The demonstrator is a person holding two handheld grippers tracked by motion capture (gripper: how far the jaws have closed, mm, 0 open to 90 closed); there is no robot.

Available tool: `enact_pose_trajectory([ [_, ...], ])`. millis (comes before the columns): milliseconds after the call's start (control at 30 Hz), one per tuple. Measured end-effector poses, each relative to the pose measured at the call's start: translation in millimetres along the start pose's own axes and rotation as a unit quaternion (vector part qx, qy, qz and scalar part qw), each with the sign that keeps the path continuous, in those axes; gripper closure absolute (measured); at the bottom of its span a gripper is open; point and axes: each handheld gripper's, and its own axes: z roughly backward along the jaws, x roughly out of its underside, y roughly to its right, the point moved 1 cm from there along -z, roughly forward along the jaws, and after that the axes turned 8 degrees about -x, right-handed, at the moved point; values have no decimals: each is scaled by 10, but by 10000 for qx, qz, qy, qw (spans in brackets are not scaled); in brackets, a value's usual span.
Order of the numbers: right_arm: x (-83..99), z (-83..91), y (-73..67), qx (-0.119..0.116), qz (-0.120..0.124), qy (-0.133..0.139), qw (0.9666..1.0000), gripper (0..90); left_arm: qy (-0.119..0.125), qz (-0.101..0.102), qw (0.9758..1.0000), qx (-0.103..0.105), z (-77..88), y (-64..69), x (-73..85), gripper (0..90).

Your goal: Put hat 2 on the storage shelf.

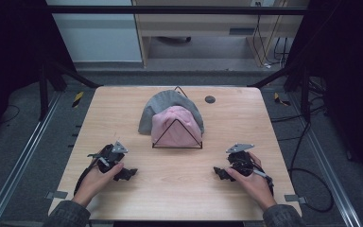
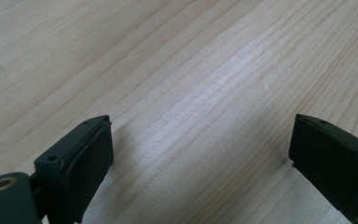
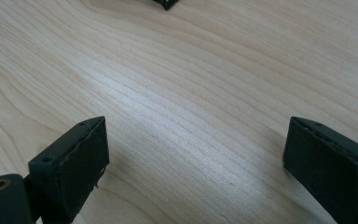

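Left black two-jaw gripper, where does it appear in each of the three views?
High view: the left black two-jaw gripper sits at lower left in the person's hand, pointing towards the table's middle.
Left gripper view: the same gripper, its jaws rising from the two bottom corners, wide apart.
Right gripper view: a dark tip at the top edge is probably it, though too little shows to be sure.
Shared landmark: the pale wooden tabletop and its grain.

The left gripper (image 1: pixel 123 173) & right gripper (image 1: pixel 223 172) are black w/ lots of little parts, and each has a grey three-cornered plate on top w/ small holes. Up close, each jaw is a dark block w/ a flat black pad (image 2: pixel 91 175), a tiny screw hole, & a round brass ring at the bottom corner. The person wears grey-green sleeves (image 1: pixel 68 213), and a black cable hangs off each gripper.
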Motion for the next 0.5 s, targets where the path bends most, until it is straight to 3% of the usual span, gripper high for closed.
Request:
enact_pose_trajectory([
  [167,38,-51,-36,173,122,25,9998,31,-2,-21,10000,24,-22,10,30,26],
  [333,110,-74,-54,240,112,402,9988,18,237,25,9997,35,-34,1,86,0],
  [500,118,-68,-65,293,75,404,9987,17,272,7,9996,38,-31,1,101,0],
])
